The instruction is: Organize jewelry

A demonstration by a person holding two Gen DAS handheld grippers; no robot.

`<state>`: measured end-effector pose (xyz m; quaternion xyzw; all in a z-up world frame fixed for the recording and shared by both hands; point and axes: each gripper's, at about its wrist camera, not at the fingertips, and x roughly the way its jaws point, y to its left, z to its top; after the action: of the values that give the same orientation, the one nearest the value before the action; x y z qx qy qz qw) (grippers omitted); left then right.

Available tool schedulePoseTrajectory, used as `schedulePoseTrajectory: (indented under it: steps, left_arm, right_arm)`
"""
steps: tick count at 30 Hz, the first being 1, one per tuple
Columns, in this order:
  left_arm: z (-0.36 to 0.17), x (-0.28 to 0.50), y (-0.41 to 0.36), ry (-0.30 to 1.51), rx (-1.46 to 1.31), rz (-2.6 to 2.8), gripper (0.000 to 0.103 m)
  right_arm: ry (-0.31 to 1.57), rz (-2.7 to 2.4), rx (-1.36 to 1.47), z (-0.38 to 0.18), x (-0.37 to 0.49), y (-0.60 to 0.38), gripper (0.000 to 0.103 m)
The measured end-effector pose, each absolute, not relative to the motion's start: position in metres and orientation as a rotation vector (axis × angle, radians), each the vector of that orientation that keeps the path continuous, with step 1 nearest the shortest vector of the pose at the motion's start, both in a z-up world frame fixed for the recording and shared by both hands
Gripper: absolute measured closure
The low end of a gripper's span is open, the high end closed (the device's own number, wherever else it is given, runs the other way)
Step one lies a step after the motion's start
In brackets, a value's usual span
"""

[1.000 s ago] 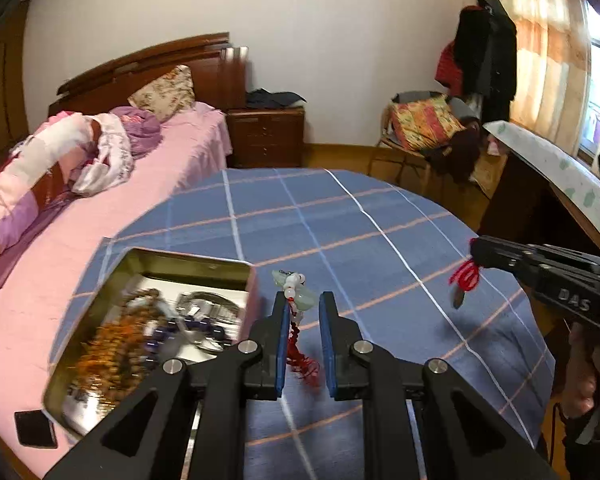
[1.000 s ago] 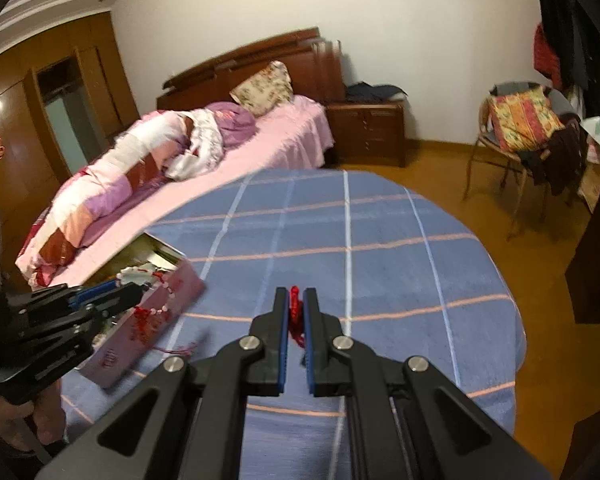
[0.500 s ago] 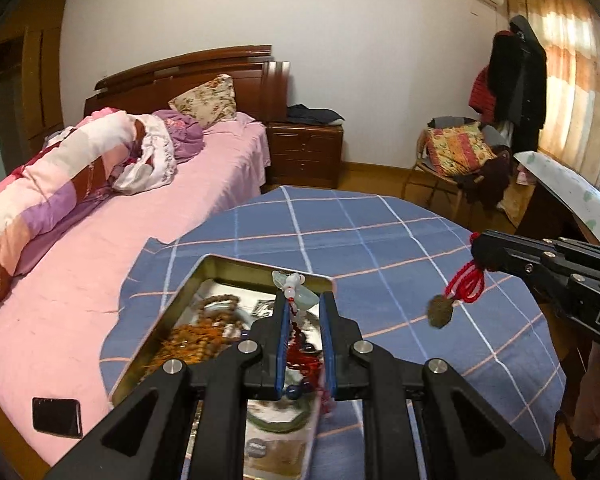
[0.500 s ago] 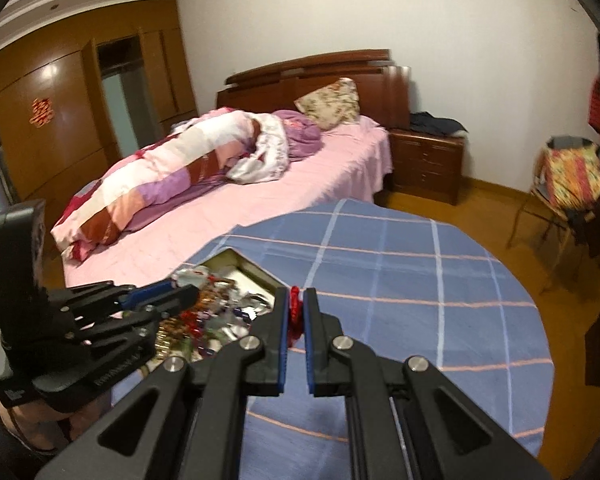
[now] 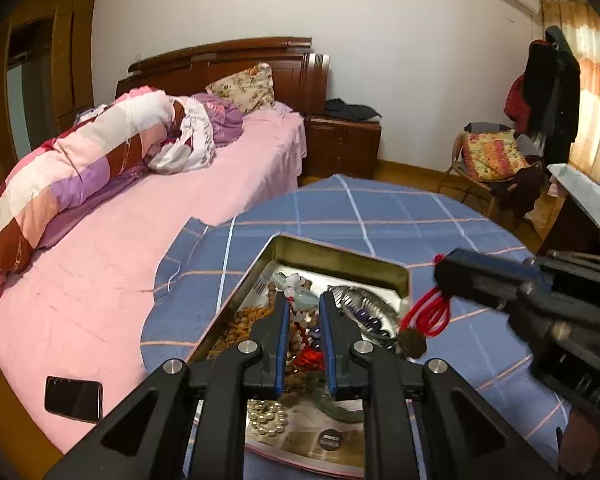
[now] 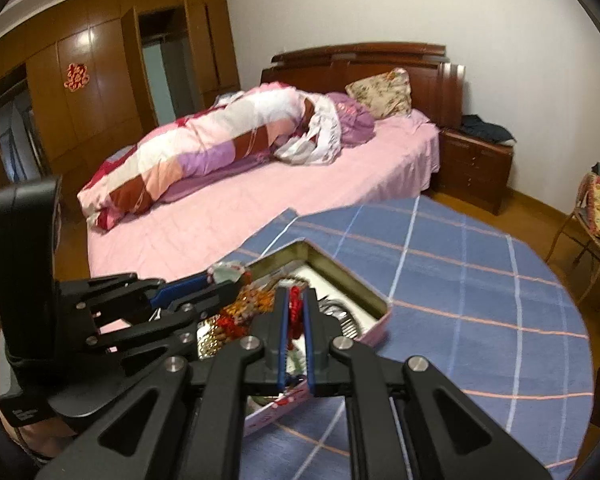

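The left gripper point(image 5: 303, 304) pinches a jade bead charm point(image 5: 297, 294) above the open tin point(image 5: 340, 258) on the blue checked tabletop point(image 5: 380, 216). The right gripper point(image 6: 295, 304) clamps a red cord pendant point(image 5: 422, 326), hanging just over the tin's right rim.

Both views are evenly, fairly dimly lit; daylight glows through the curtain point(image 5: 596, 92) at the far right of the left wrist view; glare shines on the wardrobe doors point(image 6: 87, 80) in the right wrist view; fisheye bending curves walls and bed toward black corner vignettes; the right gripper point(image 5: 440, 268) looks soft and blurred; shadows stay faint.
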<state>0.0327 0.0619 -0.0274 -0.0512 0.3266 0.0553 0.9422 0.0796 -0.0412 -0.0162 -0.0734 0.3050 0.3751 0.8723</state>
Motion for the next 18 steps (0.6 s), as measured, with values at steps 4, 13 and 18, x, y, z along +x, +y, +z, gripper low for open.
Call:
schedulePoseTrajectory:
  steps: [4,13,18]
  left_arm:
    - [-0.044,0.04,0.07,0.713,-0.115,0.14,0.088]
    - [-0.036,0.033,0.079,0.674,-0.142,0.192,0.037]
    - [-0.02,0.025,0.077,0.625,-0.12,0.214,0.037]
  right_arm:
    - [0.702,0.805,-0.177,-0.041,0.085,-0.028,0.094]
    - [0.71,0.746,-0.135,-0.041,0.09,-0.046,0.044]
    - [0.665,0.695,-0.129,-0.026,0.082,-0.058,0.032]
